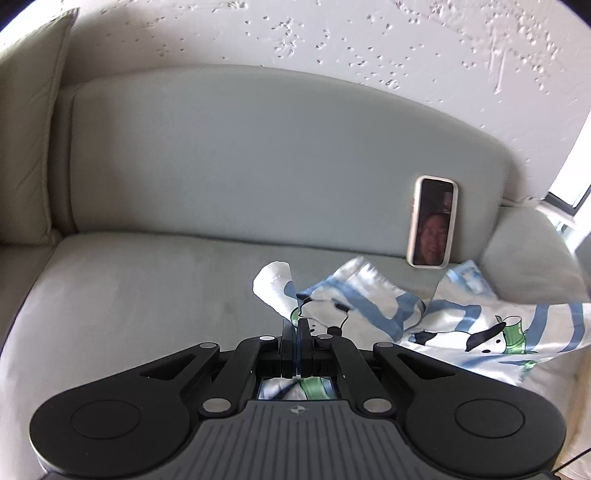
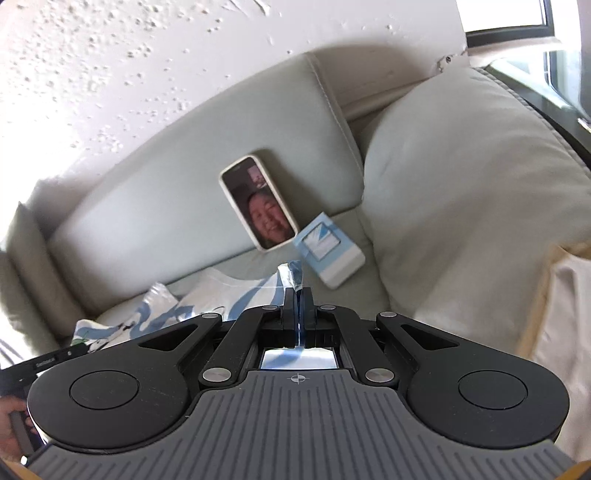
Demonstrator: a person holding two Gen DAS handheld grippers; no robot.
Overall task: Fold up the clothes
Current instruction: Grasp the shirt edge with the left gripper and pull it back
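Sofa [image 1: 147, 288], pale grey-green, fills both wrist views, with a rough white wall [image 1: 332, 33] behind its backrest and a phone [image 1: 432, 221] propped upright against that backrest (its screen is lit). Left gripper [image 1: 295, 325] is closed tight, its jaws pinching an edge of the garment [image 1: 461, 325], a white cloth with blue stripes and panda prints; the fabric shows both ahead of the fingertips and in the gap under the jaws. Right gripper [image 2: 297, 295] is likewise closed tight on another edge of the same cloth, a crumpled corner standing up just beyond its tips. From the left gripper the garment runs off to the right across the seat toward the cushion [image 1: 532, 251]; from the right gripper it runs off to the left and downward. The cloth's long axis therefore appears to lie between the two grippers, roughly parallel to the backrest, with each hand holding one end and neither plainly nearer the middle. Slack bunches on the seat between the held points, so the span does not look taut. A small blue-and-white box [image 2: 328, 254] lies on the seat just beyond the right gripper, beside the phone. Any coming fold probably depends on both held ends travelling together across that axis.
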